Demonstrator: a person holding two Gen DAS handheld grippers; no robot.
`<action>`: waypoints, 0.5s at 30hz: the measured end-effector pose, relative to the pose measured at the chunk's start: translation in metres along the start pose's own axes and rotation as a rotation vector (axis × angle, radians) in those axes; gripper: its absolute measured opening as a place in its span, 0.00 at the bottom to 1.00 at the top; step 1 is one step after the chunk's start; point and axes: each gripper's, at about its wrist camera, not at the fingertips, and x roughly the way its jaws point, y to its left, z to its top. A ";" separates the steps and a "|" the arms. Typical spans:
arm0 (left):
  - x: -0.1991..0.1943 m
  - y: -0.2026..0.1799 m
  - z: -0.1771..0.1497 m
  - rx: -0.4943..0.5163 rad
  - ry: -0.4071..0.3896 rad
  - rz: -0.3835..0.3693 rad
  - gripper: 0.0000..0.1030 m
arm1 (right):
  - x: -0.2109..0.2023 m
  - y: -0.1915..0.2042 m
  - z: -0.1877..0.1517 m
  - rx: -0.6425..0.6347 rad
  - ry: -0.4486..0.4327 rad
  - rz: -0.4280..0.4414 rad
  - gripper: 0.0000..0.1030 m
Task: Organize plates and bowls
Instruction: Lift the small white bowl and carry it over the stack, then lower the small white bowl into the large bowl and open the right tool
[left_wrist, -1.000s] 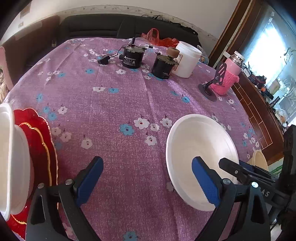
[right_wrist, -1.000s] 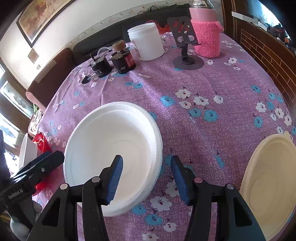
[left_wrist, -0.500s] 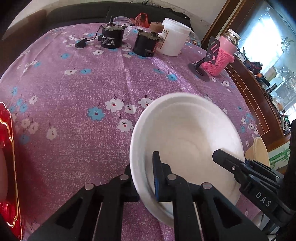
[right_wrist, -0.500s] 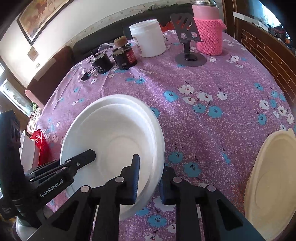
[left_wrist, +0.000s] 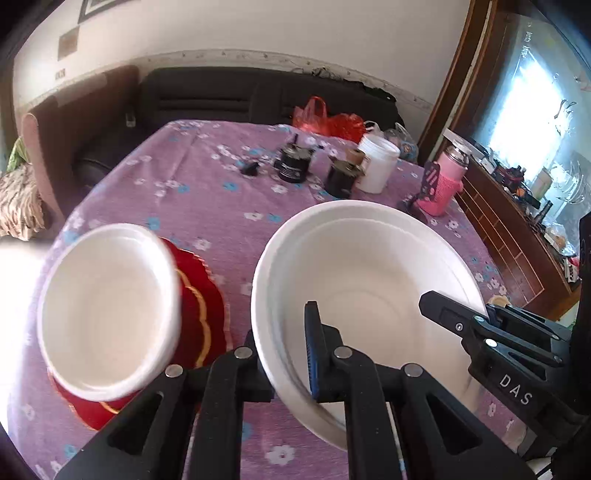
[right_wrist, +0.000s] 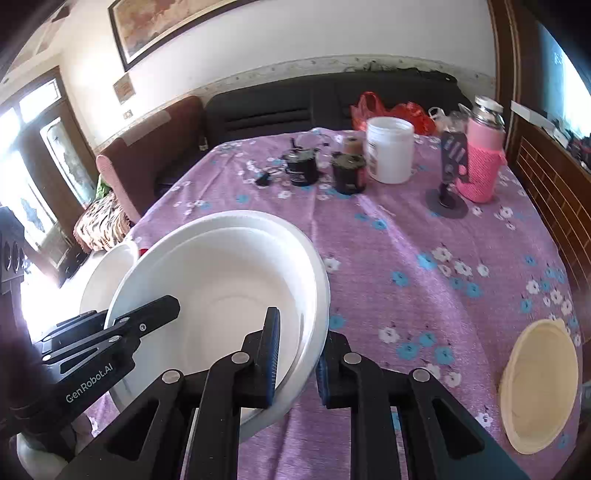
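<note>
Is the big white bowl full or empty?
Empty. The big white bowl shows only its bare white inside in both views, while both tongs pinch its rim.

A white wall is carrying a framed picture. A black sofa is standing against it behind the bench, which is wearing a purple floral cloth. Daylight is glaring through a window at right; a wooden cabinet is standing below it. A doorway is glowing at left.
</note>
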 end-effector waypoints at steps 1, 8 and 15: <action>-0.010 0.012 0.002 -0.003 -0.018 0.029 0.10 | 0.001 0.016 0.004 -0.021 -0.004 0.011 0.18; -0.041 0.102 0.010 -0.078 -0.056 0.209 0.10 | 0.036 0.118 0.027 -0.128 0.011 0.113 0.18; -0.014 0.163 0.006 -0.150 0.001 0.321 0.11 | 0.088 0.188 0.028 -0.218 0.056 0.071 0.20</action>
